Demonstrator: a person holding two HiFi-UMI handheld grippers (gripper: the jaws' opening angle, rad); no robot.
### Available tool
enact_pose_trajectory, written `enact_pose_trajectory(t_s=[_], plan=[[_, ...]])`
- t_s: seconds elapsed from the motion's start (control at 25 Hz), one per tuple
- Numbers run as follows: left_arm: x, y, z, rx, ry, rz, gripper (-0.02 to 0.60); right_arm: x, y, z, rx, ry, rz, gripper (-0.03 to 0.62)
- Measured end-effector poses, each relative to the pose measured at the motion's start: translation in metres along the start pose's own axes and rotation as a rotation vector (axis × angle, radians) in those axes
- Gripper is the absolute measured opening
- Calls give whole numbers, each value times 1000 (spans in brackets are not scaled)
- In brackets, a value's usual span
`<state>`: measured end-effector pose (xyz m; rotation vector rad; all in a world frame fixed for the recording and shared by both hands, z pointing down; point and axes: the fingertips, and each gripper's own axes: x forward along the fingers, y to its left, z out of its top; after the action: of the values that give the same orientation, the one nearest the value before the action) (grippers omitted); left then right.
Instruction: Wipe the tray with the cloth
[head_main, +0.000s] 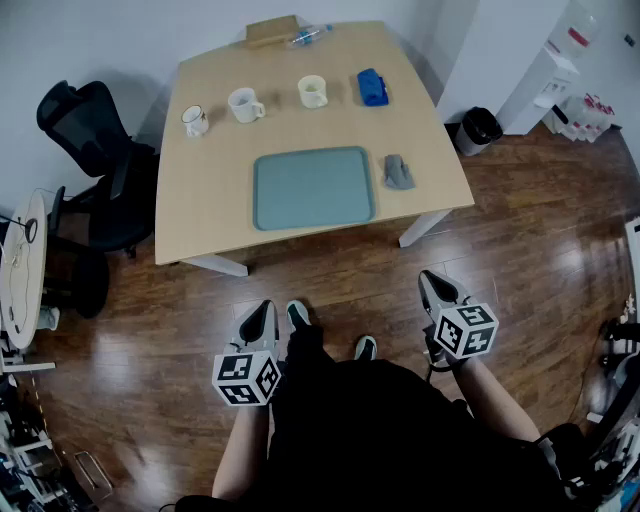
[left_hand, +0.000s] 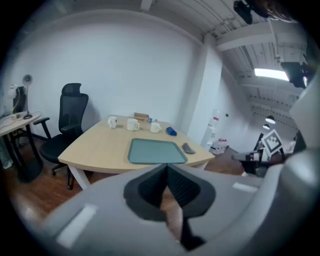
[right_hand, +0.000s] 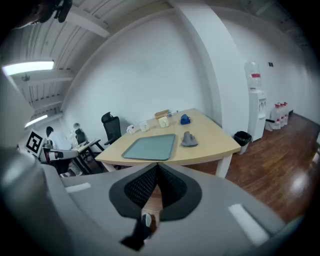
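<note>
Currently in hand: the approach. The person is standing back from the table (head_main: 210, 200), and no wiping is taking place yet.
Tray: the tray (head_main: 313, 187) is lying flat at the middle of the table's near side, with nothing sitting on it.
Cloth: the grey cloth (head_main: 398, 171) is lying bunched on the tabletop just beside the tray's right edge, apart from it and untouched.
Left gripper: the left gripper (head_main: 262, 310) is hanging low over the floor, well apart from the table, with its jaws pressing together on nothing.
Right gripper: the right gripper (head_main: 430, 280) is hanging likewise, jaws closed tight and empty.
Other items: three mugs (head_main: 245, 104) and a blue object (head_main: 372, 87) are standing along the far side, clear of the tray.
Next move, as judged: the right gripper, being on the cloth's side, is needing to come forward, spread its jaws and pinch the cloth at a raised fold.
Caution, as judged: a shallow pinch is risking dragging the cloth off the table edge.
</note>
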<state>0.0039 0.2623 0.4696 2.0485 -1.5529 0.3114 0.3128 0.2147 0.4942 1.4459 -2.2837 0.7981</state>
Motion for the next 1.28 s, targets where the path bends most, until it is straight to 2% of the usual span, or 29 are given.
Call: enact_pose_trajectory(t_s=[0.12,0.2,0.44,0.48,0.6,0.68,0.8,0.88,1.0,1.12,1.28], plan=[[24,45,16,16,-27,32,3,45,-16,21,-57,3,-33,6],[42,74,28,57,-30,47,3,77,-24,39,-78,5,-67,6],[105,147,56,193,51,9,3,165,-41,79,-117,31,-209,6],[116,157,66,234,58,2,3,181,-43,86,-128,35,-226,6],[149,179,93,446,47,-13,3,221,-51,105,-158,47,-239,12],[167,182,103,523,46,-40,3,239,-61,111,-182,65,-258,39],[193,184,104,511,68,-58,5,259,-87,103,-208,133,-304,93],[210,188,100,484,103,-42,40,273,-107,93,-196,184,-322,126],[223,194,78,386,177,6,72,285,-130,75,-174,239,-325,144],[229,193,59,299,257,12,85,300,-138,74,-154,240,-290,144],[240,204,36,330,338,26,91,313,-144,68,-141,275,-290,139]])
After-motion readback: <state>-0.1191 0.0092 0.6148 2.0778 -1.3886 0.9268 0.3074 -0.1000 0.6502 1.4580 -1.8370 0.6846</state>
